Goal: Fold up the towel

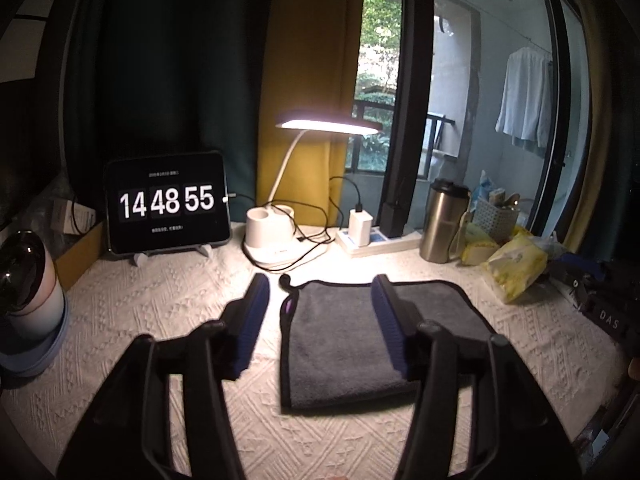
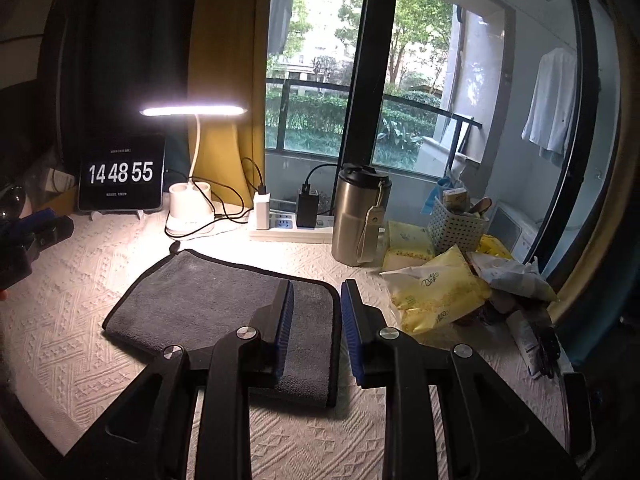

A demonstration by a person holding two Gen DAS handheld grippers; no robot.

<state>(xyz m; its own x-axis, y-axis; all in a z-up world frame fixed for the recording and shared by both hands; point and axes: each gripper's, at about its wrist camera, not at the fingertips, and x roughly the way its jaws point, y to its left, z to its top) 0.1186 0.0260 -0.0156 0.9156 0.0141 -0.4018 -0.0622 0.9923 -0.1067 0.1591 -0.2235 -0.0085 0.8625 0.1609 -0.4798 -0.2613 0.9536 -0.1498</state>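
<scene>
A grey towel (image 1: 340, 336) with black trim lies folded flat on the white textured tablecloth; it also shows in the right wrist view (image 2: 208, 300). My left gripper (image 1: 320, 288) is open and empty, held above the towel's left edge, one finger on each side of it. My right gripper (image 2: 316, 292) is open and empty above the towel's right edge. The left gripper shows at the far left of the right wrist view (image 2: 36, 232).
At the back stand a tablet clock (image 1: 168, 204), a lit desk lamp (image 1: 280, 232), a power strip with chargers (image 1: 372, 236) and a steel tumbler (image 1: 442, 220). Yellow packets (image 1: 516, 264) and a basket (image 1: 496, 216) crowd the right. A cup (image 1: 28, 292) stands left.
</scene>
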